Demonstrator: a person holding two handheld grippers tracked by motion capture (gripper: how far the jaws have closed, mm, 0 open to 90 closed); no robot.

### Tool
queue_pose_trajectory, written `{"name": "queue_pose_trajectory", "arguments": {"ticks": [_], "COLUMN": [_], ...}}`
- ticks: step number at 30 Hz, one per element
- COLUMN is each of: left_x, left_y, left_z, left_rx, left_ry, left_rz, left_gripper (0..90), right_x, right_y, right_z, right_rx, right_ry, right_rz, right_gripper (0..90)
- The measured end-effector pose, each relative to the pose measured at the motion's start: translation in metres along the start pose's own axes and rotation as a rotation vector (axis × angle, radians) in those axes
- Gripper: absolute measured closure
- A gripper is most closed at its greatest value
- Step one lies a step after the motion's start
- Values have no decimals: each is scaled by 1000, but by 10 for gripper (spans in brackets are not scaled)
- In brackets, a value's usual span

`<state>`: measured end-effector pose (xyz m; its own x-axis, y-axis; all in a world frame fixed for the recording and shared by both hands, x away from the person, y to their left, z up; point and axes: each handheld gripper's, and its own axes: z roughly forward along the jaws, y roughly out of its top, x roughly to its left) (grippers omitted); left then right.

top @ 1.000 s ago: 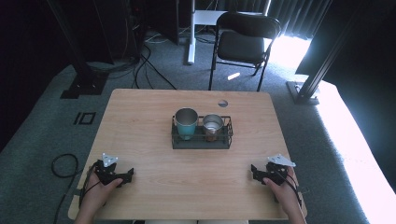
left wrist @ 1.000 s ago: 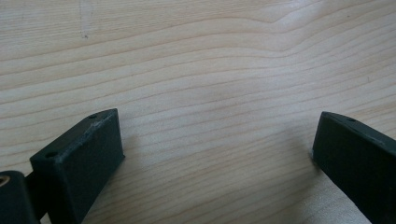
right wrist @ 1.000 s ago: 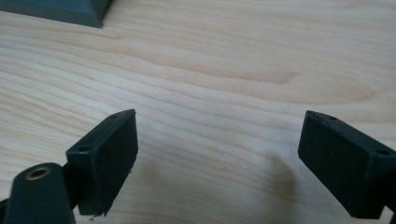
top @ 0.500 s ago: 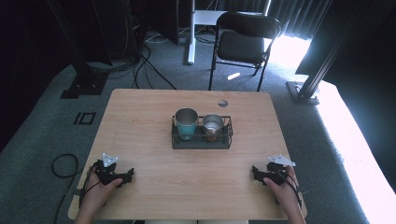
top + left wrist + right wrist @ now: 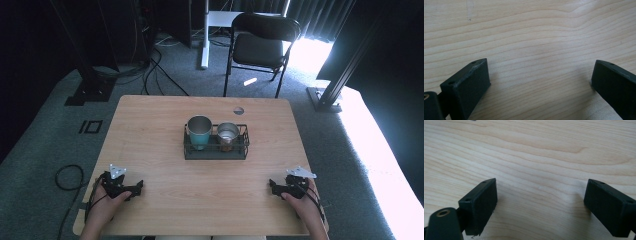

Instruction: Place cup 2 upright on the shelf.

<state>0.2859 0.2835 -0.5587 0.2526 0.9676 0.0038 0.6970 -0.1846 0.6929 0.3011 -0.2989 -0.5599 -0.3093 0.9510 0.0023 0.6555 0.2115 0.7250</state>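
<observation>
Two cups are sitting in the black wire rack mid-counter: teal cup in the left half, upright, and the smaller metal cup just beside it in the right half, also upright. Rack is lying a bit past the counter's centre, well apart from both tools. Left tool is resting on the counter near the front left corner, the person's left hand gripping it, jaws pointing inward along the front edge. Left gripper view: jaws are standing wide apart, nothing between them, just bare wood grain under the left tool. Right tool is sitting near the front right corner, right hand on it, jaws pointing inward toward the other tool. Right gripper view: same story for the right tool, jaws spread, pinching nothing. Small round grommet hole is showing near the far edge, behind the rack. Folding chair is standing on the carpet beyond the counter.
</observation>
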Motion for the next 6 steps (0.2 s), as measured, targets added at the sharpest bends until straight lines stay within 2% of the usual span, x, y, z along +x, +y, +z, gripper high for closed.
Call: {"name": "queue_pose_trajectory", "arguments": {"ticks": [6], "left_x": [0], "left_y": [0], "left_z": [0], "left_rx": [0], "left_ry": [0], "left_rz": [0], "left_gripper": [27], "right_x": [0], "right_y": [0], "right_z": [0], "right_rx": [1], "right_ry": [12], "right_rz": [-9], "right_gripper": [112]}}
